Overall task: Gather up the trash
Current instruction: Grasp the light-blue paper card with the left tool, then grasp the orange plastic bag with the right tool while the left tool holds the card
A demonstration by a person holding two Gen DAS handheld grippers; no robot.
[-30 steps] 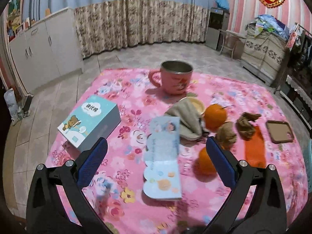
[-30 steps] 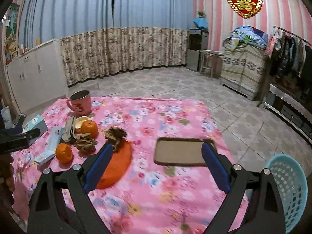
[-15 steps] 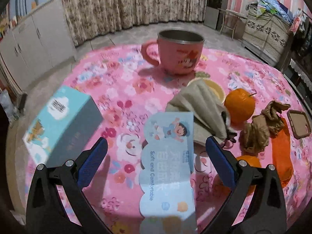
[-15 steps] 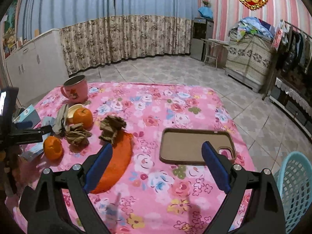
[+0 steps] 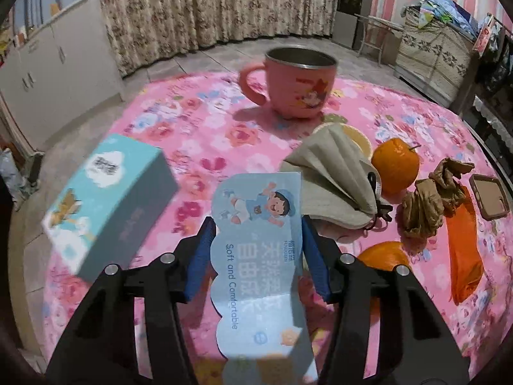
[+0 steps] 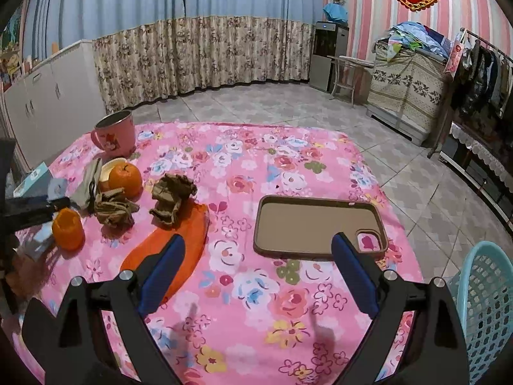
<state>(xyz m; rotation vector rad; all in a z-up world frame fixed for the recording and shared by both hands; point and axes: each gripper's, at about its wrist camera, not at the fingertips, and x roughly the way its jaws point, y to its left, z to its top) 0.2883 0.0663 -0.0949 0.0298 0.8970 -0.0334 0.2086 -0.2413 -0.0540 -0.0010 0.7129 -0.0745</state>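
Lengthwise between clamping left tongs lies blue card; right tongs spread

A pale blue card wrapper, printed with a cartoon child and the words "Soft and Comfortable", lay lengthwise between the blue pads of the left tongs, both pads against its long edges. Two crumpled brown paper wads sat side by side near the oranges, the right-hand wad resting partly on a flat orange wrapper. A light blue mesh basket stood on the floor just beside the surface's right edge.
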